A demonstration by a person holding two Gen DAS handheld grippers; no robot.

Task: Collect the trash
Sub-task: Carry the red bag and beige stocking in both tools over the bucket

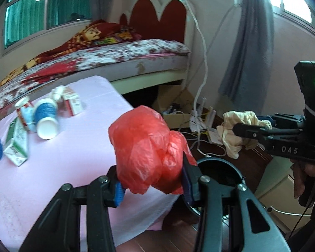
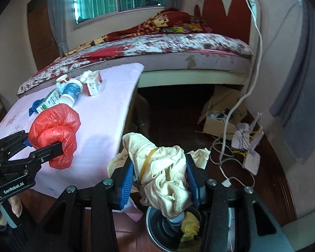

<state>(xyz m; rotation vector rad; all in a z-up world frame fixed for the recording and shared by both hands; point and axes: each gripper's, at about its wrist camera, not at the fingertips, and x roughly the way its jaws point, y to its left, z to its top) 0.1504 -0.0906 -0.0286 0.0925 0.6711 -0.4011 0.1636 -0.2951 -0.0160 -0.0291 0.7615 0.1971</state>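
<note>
Only rightward: yellow scrap [image 2: 190, 227] in bin [image 2: 157, 226]

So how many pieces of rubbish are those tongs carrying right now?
2. A crumpled red plastic bag is pinched in the left tongs beside the pink table; a cream rag is in the right tongs above the bin.

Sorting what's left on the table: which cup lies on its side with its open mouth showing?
The blue-banded paper cup, tipped over beside the cartons with its white mouth showing.
</note>
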